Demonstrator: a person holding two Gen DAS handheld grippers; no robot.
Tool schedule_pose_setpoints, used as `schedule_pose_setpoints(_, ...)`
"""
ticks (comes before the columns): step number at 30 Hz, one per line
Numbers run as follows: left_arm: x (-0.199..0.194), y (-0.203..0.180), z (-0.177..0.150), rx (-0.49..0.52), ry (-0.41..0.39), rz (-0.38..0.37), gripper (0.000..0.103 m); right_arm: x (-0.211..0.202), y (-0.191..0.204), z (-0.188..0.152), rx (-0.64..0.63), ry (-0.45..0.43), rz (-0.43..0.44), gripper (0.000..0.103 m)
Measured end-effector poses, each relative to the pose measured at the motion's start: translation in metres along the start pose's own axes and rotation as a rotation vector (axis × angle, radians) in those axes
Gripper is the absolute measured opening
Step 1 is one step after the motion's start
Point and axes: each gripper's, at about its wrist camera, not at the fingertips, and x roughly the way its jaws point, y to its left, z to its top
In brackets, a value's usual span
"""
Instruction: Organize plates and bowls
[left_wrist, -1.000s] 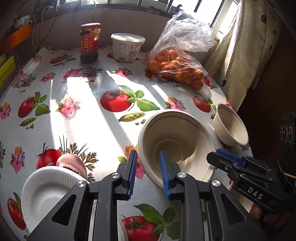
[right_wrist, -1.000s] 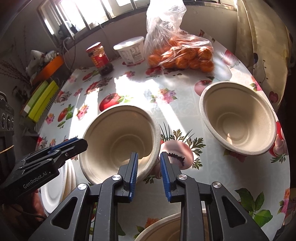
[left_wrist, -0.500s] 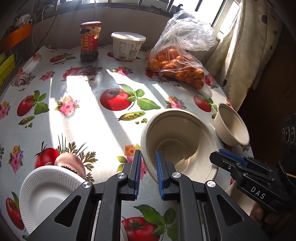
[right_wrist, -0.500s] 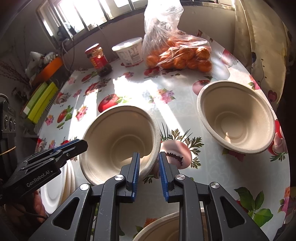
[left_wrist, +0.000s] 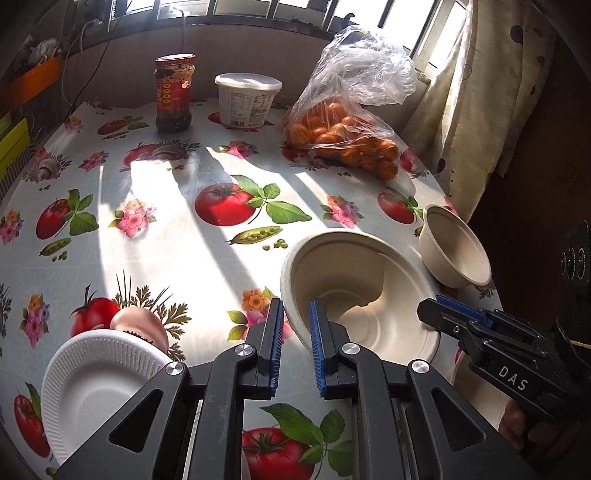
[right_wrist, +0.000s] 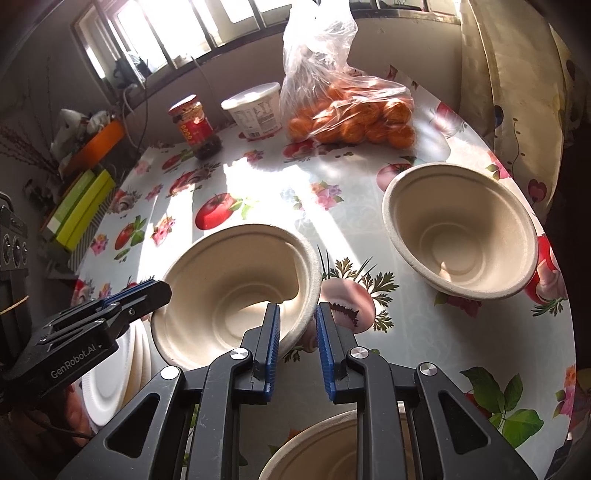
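two hand-held grippers pinch opposite sides of one beige bowl (left_wrist: 354, 291): the left hand-held gripper (left_wrist: 295, 332) is closed nearly all the way onto the rim nearest it, and the right hand-held gripper (right_wrist: 297, 334) is clamped just as narrowly on the other side of the rim. this bowl sits on the tabletop (left_wrist: 155, 221), with a second bowl (right_wrist: 461, 229) well apart to the right and a third bowl (right_wrist: 325, 443) just below the right gripper. a stack of white plates (left_wrist: 96, 365) lies at the left edge.

what could go wrong, as i judge it: the thin moulded-fibre rim may buckle or slip if the two sides lift unevenly, and the glossy printed oilcloth gives little friction, so a sideways pull could skate the bowl towards the table edge or the neighbouring bowl.

the bowls are matte, pulpy, round with stepped bases and rolled lips. the plates are white with ribbed rims. the gripper pads are blue and ridged, which should help the hold.
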Motion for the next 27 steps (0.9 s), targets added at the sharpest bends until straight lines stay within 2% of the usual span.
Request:
schedule_pose_setpoints(10, -0.013, -0.004, -0.001, 0.007, -0.03, -0.007, 0.015, -0.013, 0.001, -0.004, 0.0, -0.034, 0.009, 0.02)
schedule_pose_setpoints(27, -0.039, -0.029, -0.01, 0.059, -0.074, -0.034, 0.015, -0.059, -0.001, -0.018, 0.01, -0.128, -0.001, 0.02)
